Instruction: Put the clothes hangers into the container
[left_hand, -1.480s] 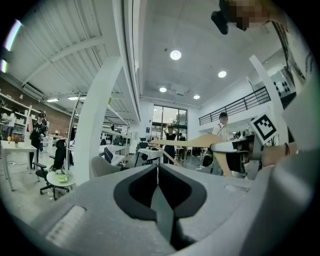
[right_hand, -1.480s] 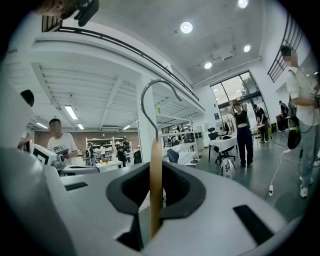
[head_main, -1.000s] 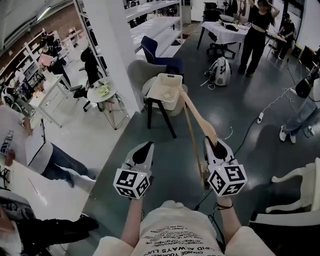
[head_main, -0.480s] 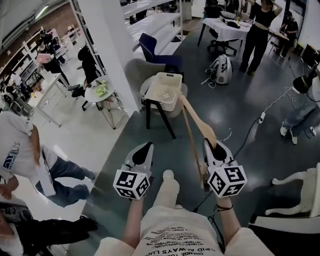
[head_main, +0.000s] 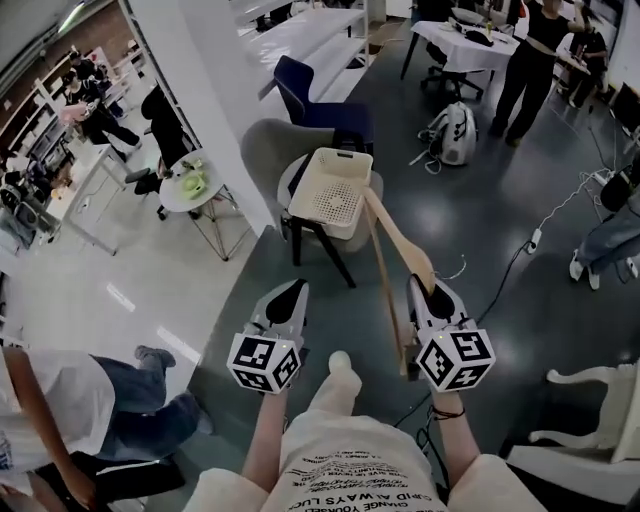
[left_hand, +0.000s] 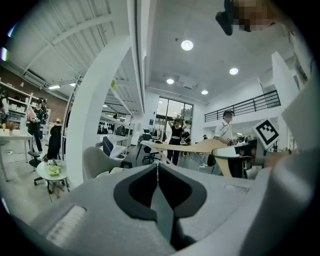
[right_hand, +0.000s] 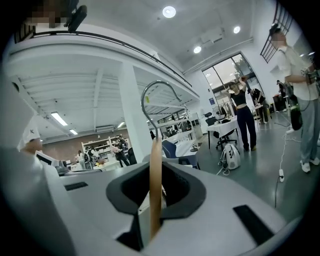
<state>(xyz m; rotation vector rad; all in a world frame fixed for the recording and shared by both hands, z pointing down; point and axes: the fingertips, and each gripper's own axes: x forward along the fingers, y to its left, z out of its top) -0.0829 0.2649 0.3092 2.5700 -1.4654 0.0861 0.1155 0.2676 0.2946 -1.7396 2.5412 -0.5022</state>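
Standing on the dark floor, the person holds both tools out in the head view. The left gripper (head_main: 290, 292) has nothing at its tip. The right gripper (head_main: 427, 290) carries a wooden hanger (head_main: 398, 240) that slants up and away towards a cream perforated basket (head_main: 335, 200). That basket sits on a dark-legged chair (head_main: 296, 240) in front of a grey armchair (head_main: 262, 150), ahead of both grippers. From the left gripper view, its jaws are pressed together and empty, with the hanger off to the right. From the right gripper view, the jaws are nipped onto the hanger's wood, seen edge-on between them, and its metal hook (right_hand: 160, 83) curls up above.
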